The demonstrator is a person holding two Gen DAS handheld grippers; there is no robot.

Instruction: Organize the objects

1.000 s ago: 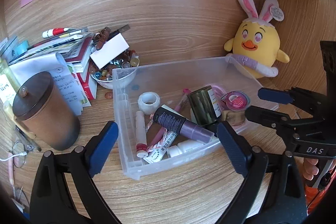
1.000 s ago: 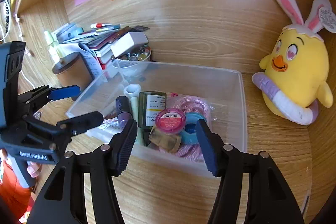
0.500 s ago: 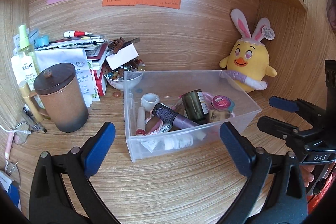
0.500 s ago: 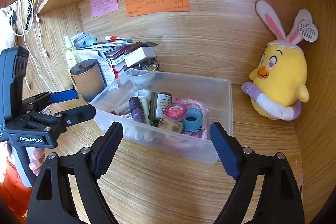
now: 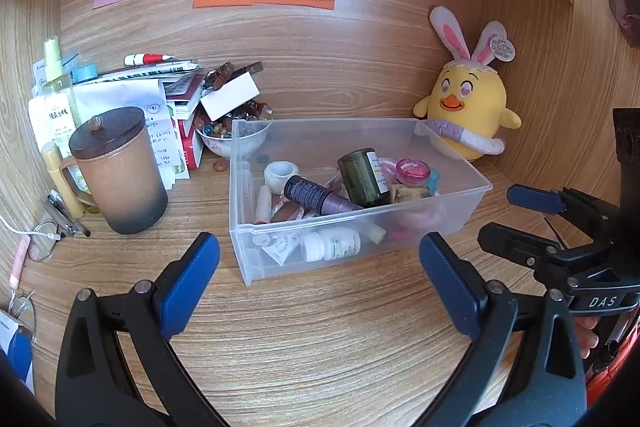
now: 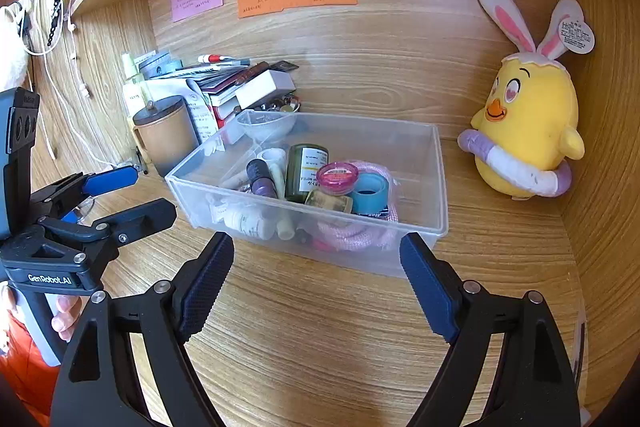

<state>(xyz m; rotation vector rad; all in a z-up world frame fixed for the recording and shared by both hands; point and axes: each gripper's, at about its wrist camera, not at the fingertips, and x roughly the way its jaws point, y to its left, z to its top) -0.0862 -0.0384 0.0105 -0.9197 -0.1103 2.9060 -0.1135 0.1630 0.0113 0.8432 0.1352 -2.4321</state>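
Observation:
A clear plastic bin point(image 5: 460, 205) point(image 6: 436, 183) stands on the wooden desk, holding a dark green bottle point(image 5: 362, 177) point(image 6: 306, 167), a purple tube point(image 5: 320, 201), a pink jar point(image 5: 412, 171) point(image 6: 337, 177), a blue tape roll point(image 6: 370, 193), a white pill bottle point(image 5: 330, 245) and other small items. My left gripper point(image 5: 320, 283) is open and empty, in front of the bin. My right gripper point(image 6: 316, 283) is open and empty, also short of the bin. Each gripper shows at the edge of the other's view.
A brown lidded mug point(image 5: 118, 169) stands left of the bin. Behind it are stacked books and papers point(image 5: 160, 95) and a bowl of beads point(image 5: 234, 139). A yellow plush chick point(image 5: 466, 107) point(image 6: 528, 123) sits at the back right corner.
Both grippers have drawn back from the bin, which now looks smaller and farther away. Both stay open and empty.

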